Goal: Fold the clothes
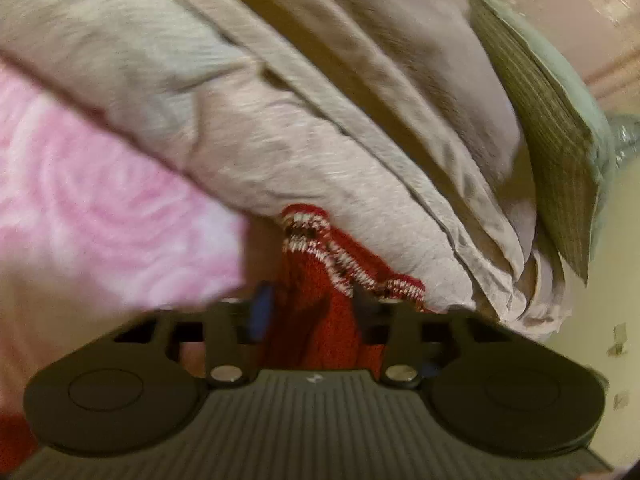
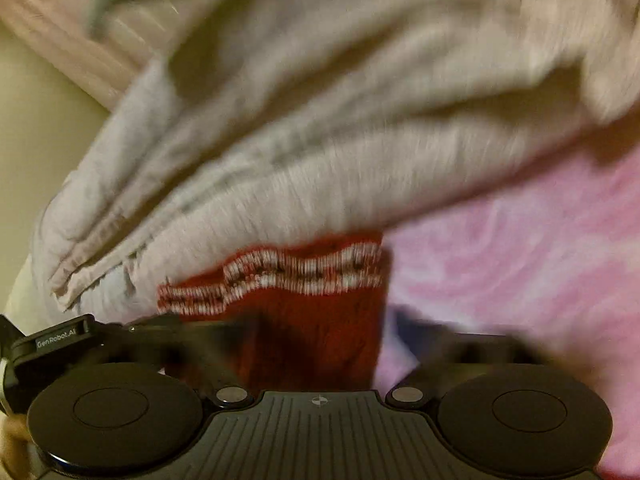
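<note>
A red knit garment (image 1: 316,300) with a white patterned band sits between the fingers of my left gripper (image 1: 310,304), which is shut on it. The same red garment (image 2: 304,320) fills the gap of my right gripper (image 2: 316,336), also shut on it. Its patterned edge (image 2: 288,276) runs across just ahead of the right fingers. Both views are blurred by motion. A folded beige-grey garment (image 1: 248,112) lies right behind the red one, and it also shows in the right wrist view (image 2: 320,120).
A pink and white swirl-patterned cover (image 1: 92,208) lies under the clothes, also in the right wrist view (image 2: 520,260). A green-edged cushion or folded item (image 1: 560,140) sits at the right. A pale yellow wall (image 2: 40,120) shows beyond.
</note>
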{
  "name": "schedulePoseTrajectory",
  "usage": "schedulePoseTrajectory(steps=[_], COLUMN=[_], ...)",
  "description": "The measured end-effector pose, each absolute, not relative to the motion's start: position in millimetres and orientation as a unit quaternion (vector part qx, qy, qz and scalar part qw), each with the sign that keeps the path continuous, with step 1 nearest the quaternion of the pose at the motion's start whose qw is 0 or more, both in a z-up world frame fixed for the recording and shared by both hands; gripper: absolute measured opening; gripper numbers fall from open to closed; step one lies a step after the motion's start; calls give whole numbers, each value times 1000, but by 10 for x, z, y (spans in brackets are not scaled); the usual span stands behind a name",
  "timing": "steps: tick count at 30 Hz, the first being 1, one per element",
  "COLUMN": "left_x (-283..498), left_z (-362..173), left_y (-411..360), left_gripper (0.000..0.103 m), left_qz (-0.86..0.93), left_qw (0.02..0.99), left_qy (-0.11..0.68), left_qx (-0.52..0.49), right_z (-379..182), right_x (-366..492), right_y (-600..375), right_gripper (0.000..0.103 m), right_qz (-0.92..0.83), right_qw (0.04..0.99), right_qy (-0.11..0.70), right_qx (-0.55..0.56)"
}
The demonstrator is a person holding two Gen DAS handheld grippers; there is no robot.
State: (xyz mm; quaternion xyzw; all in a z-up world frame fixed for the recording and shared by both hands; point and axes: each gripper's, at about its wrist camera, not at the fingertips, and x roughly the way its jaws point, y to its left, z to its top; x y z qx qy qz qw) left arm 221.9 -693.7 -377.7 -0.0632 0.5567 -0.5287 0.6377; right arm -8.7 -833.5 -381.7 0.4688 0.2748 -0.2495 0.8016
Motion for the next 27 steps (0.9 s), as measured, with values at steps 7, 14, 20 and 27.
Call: schedulePoseTrajectory(steps=[7,14,20,27], left_x=[2086,1940,942,-118], left_z=[-3405,-3161,-3340,-3594], left_y=[-6766,-5820,-4595,-3020], left_gripper=[8,30,18,18], left_qz=[-567,-506,-557,-522], left_qw=[691,754,698,685], left_qy=[449,419,431,459], left_qx=[17,-5,131,220], right_z=[-3396,-3094,-3191,-3581], right_x=[-176,-733,-1433,-2452], right_y=[-8186,-7582,-6118,-4465], right_gripper=[47,90,82,65], right_qz=[-312,-338,-306,-274], right_qw=[847,850,847,804], right_qy=[254,304,384,494], right_qx=[347,268,205,188])
